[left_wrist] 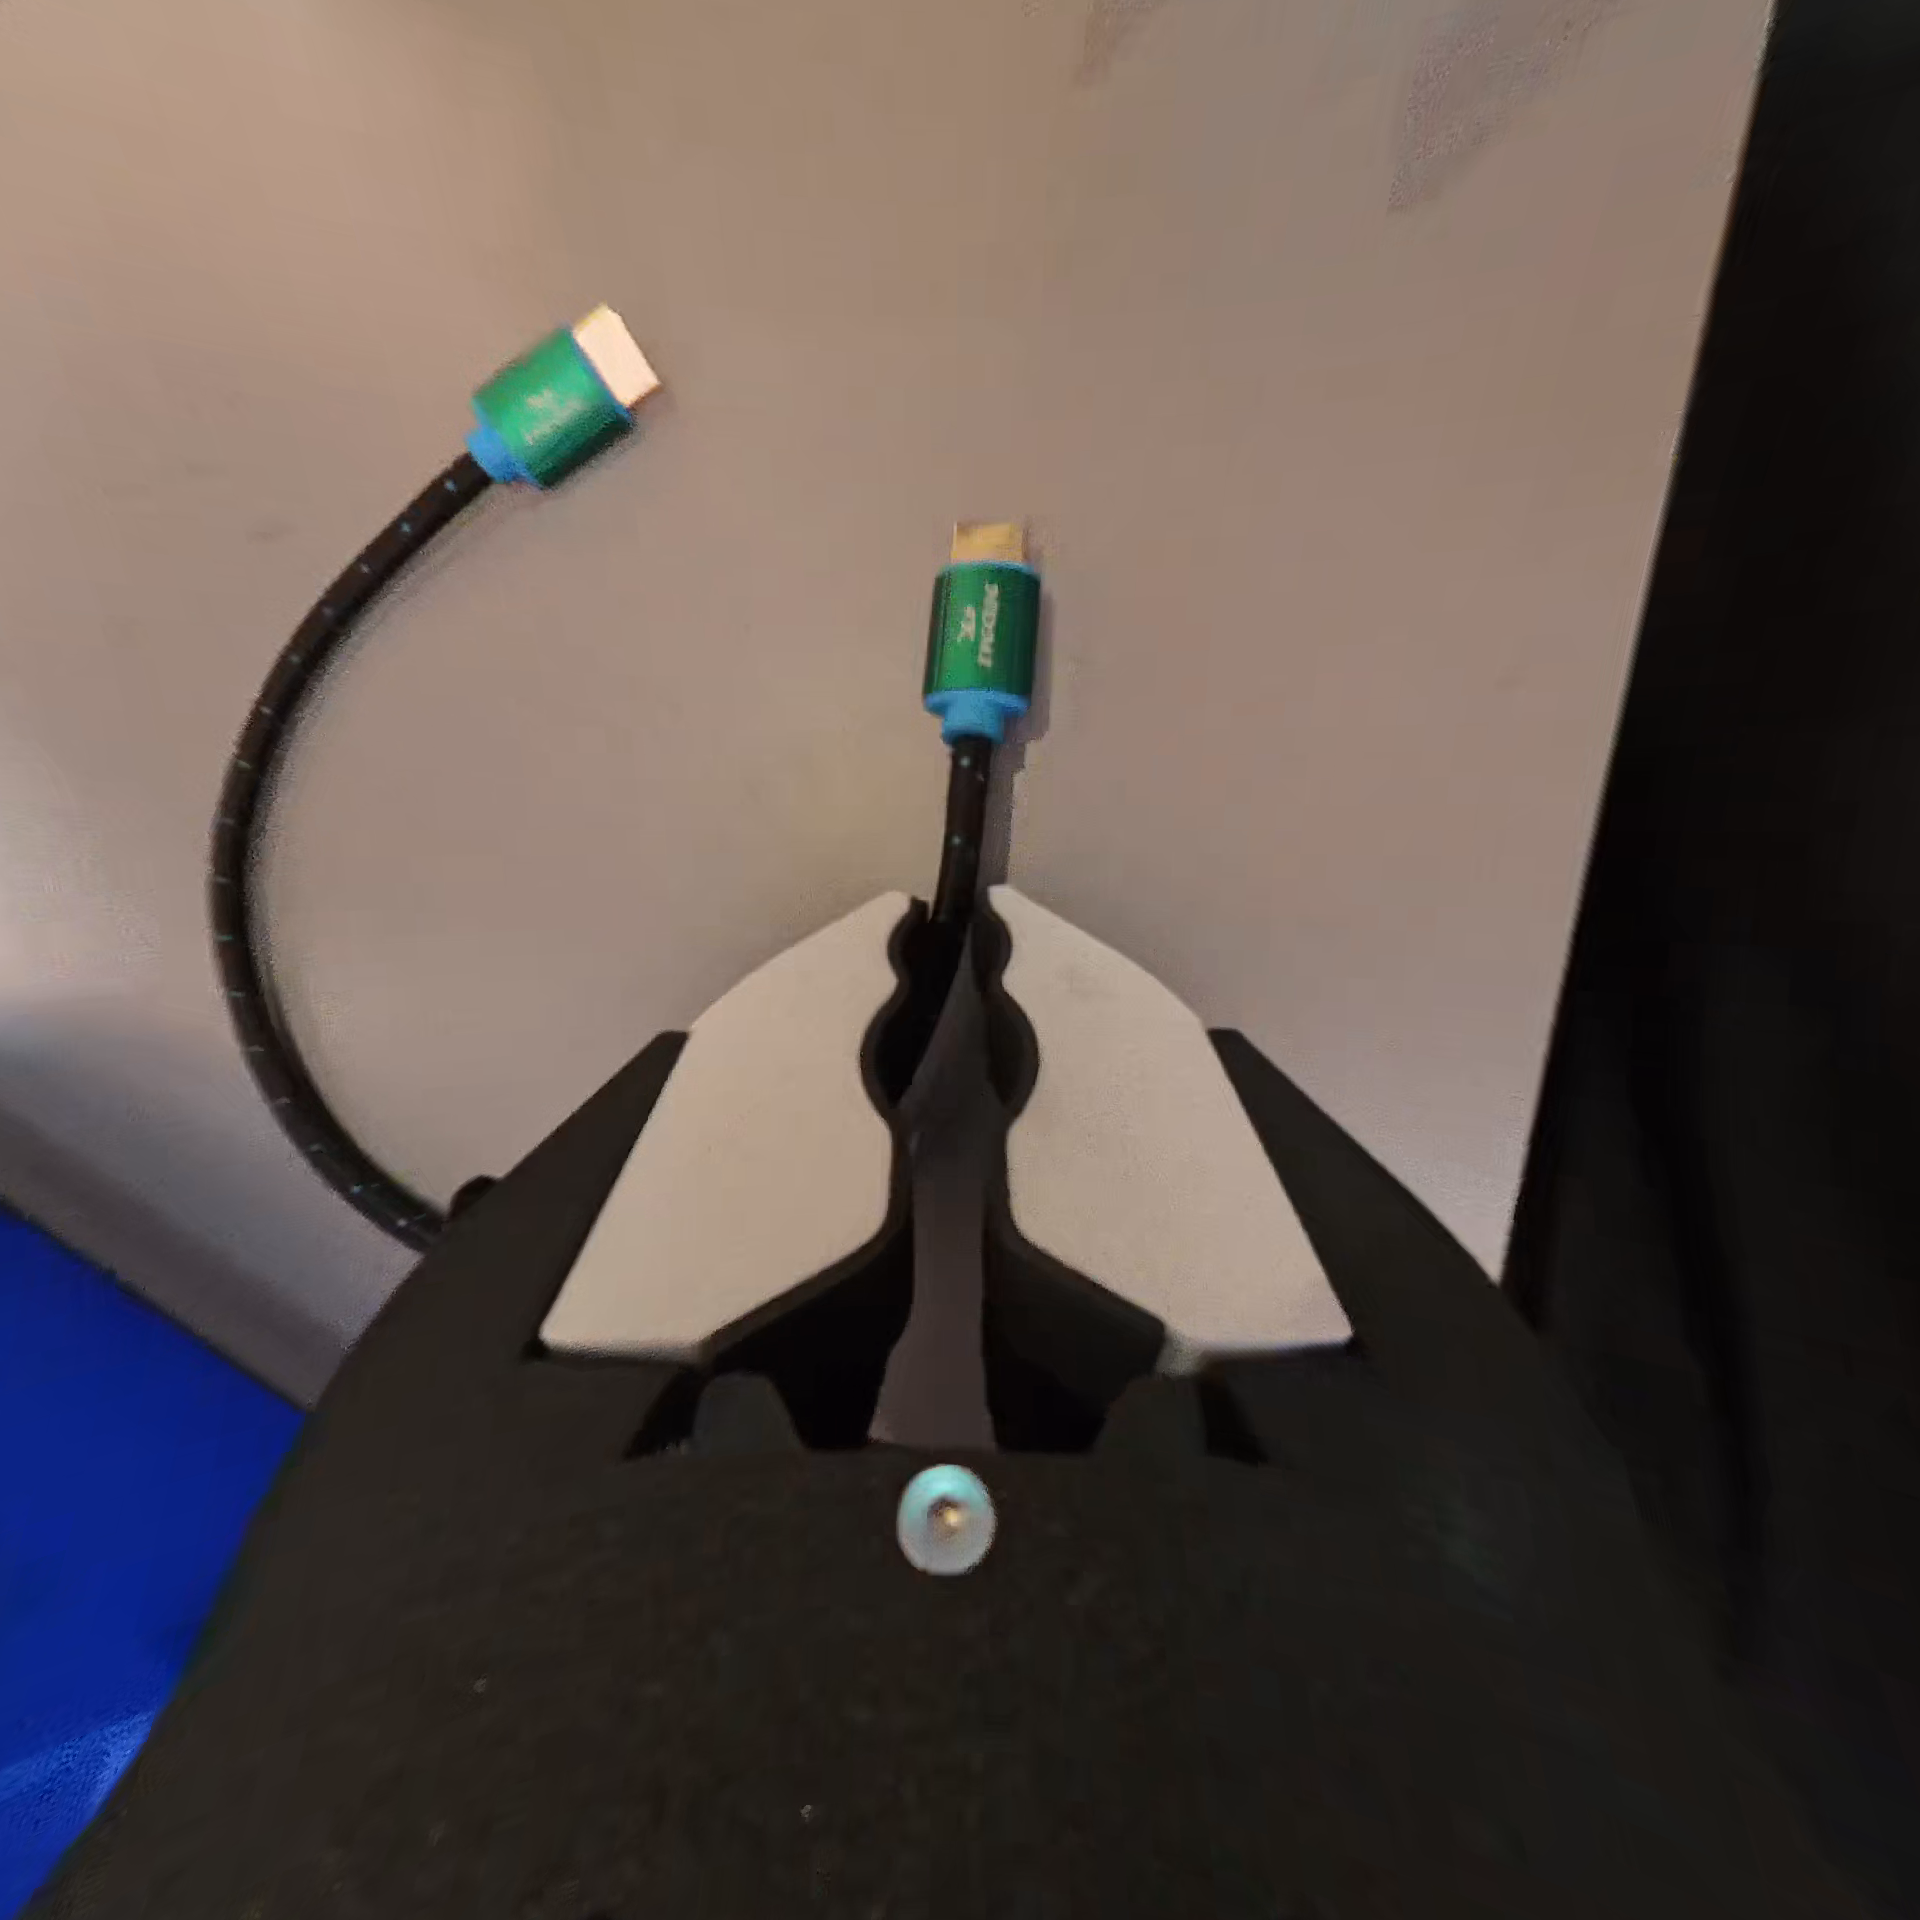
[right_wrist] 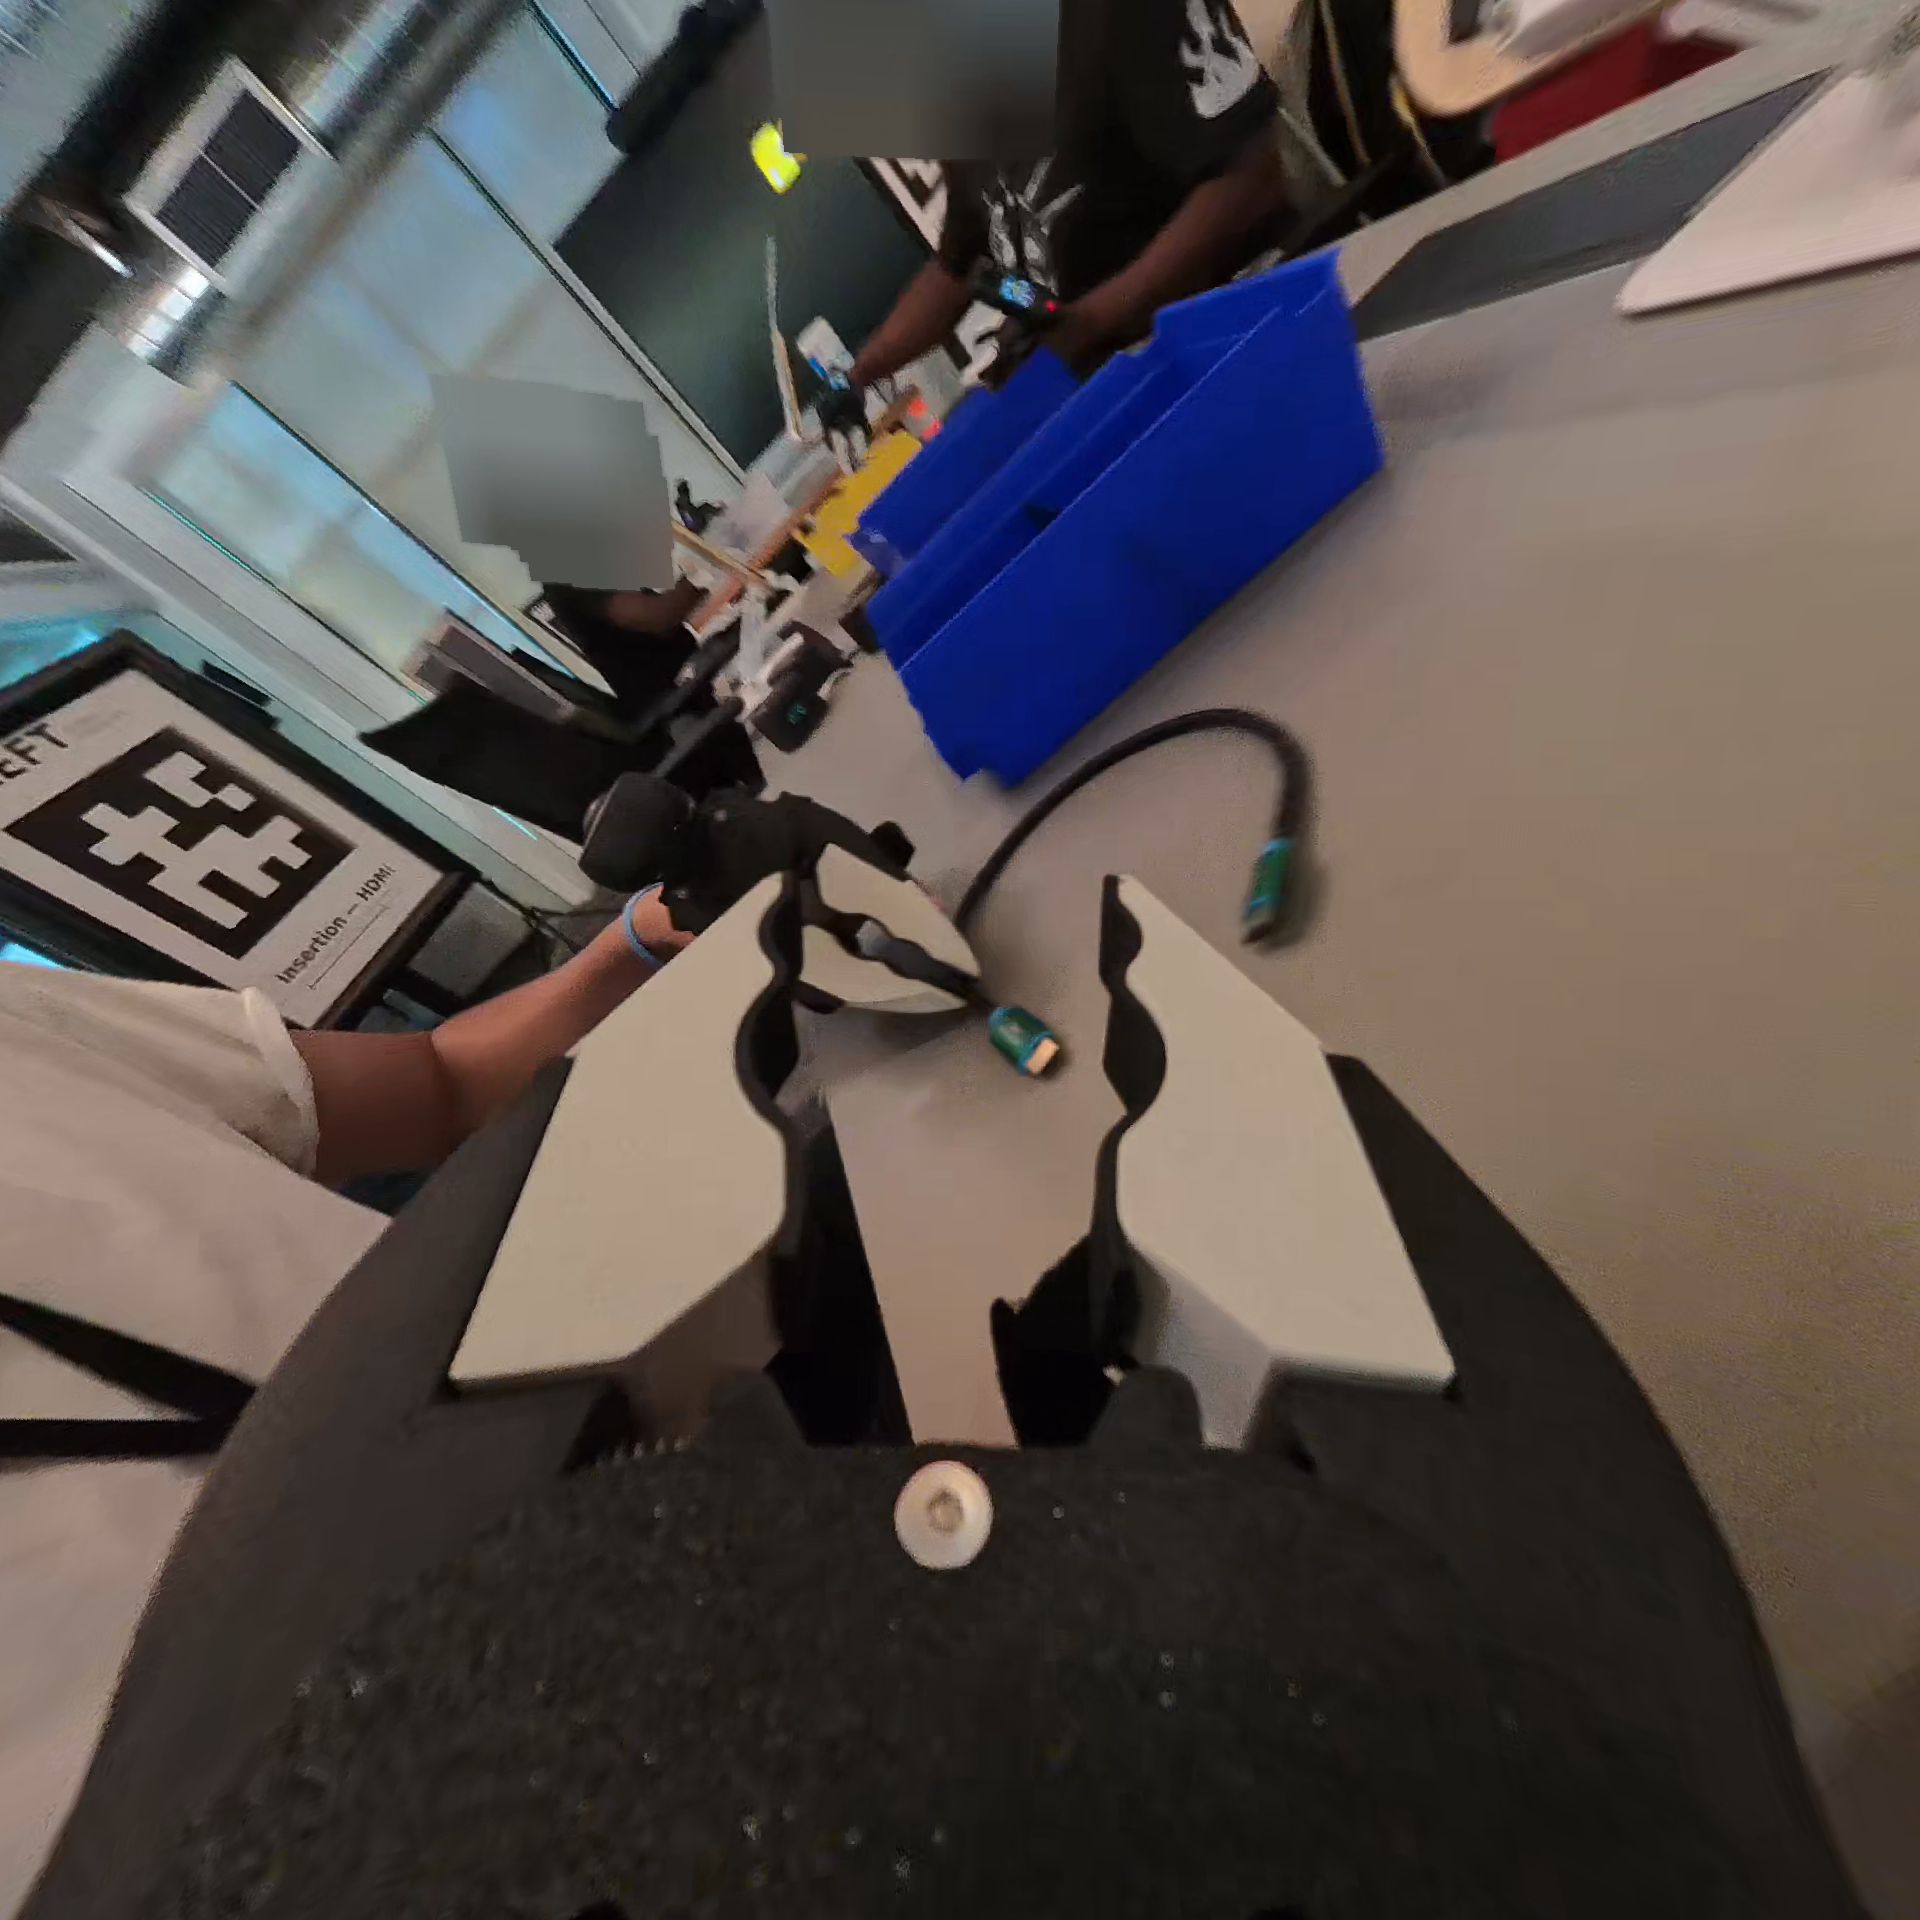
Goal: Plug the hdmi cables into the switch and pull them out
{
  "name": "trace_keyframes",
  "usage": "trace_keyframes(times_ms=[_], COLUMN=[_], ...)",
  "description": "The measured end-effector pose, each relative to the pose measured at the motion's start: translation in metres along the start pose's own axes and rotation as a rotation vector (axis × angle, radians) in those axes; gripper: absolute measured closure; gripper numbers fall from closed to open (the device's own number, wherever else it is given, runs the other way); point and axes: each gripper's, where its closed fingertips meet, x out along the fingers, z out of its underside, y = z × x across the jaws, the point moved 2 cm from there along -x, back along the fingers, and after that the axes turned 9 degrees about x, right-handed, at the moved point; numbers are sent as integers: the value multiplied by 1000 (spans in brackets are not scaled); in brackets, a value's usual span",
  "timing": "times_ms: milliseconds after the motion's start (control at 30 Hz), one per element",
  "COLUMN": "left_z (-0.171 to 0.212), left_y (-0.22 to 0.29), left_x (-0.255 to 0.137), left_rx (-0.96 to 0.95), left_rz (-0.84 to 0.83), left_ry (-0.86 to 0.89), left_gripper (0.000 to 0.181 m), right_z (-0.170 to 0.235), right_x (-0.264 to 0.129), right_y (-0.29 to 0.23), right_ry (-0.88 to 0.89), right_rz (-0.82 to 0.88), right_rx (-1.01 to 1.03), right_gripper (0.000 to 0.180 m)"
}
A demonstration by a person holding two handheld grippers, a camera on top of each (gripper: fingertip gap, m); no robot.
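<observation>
A short black braided HDMI cable (left_wrist: 260, 790) with green plugs lies on the grey table (left_wrist: 1247, 520). My left gripper (left_wrist: 951, 904) is shut on the cable just behind one green plug (left_wrist: 982, 644), which points forward with its gold tip free. The other plug (left_wrist: 566, 400) lies to the left, unplugged. In the right wrist view my right gripper (right_wrist: 945, 904) is open and empty above the table, with the left gripper (right_wrist: 894, 935), the held plug (right_wrist: 1023, 1039) and the far plug (right_wrist: 1273, 883) beyond it. No switch shows in either view.
Blue plastic bins (right_wrist: 1143, 540) stand on the table behind the cable; one blue bin corner (left_wrist: 104, 1455) is at the left gripper's lower left. A black object (left_wrist: 1766, 935) borders the table at right. A person's arm (right_wrist: 468, 1070), a marker sign (right_wrist: 187, 831) and other people are at left. Left tips to right tips: about 20 centimetres.
</observation>
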Motion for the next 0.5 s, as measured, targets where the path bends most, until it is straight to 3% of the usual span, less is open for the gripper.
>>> trace_keyframes(times_ms=[67, 200, 333, 433, 500], left_z=[1, -16, -65, -102, -113], left_y=[0, -14, -38, -52, -53], left_x=[2, -7, -48, -98, -119], left_rx=[58, 21, -299, -540, -637], left_rz=[-47, -181, -194, -97, -24], left_ry=[-34, 39, 439, 847, 1029], left_gripper=[174, 175, 175, 175, 175], right_z=[36, 68, 72, 80, 88], right_x=[17, 39, 53, 74, 92], right_y=[4, 4, -4, -23, -39], right_ry=[16, -41, -52, -49, -47], right_rz=[0, 7, 31, 33, 41], right_rx=[-18, -29, -185, -299, -427], right_gripper=[122, 122, 117, 114, 114])
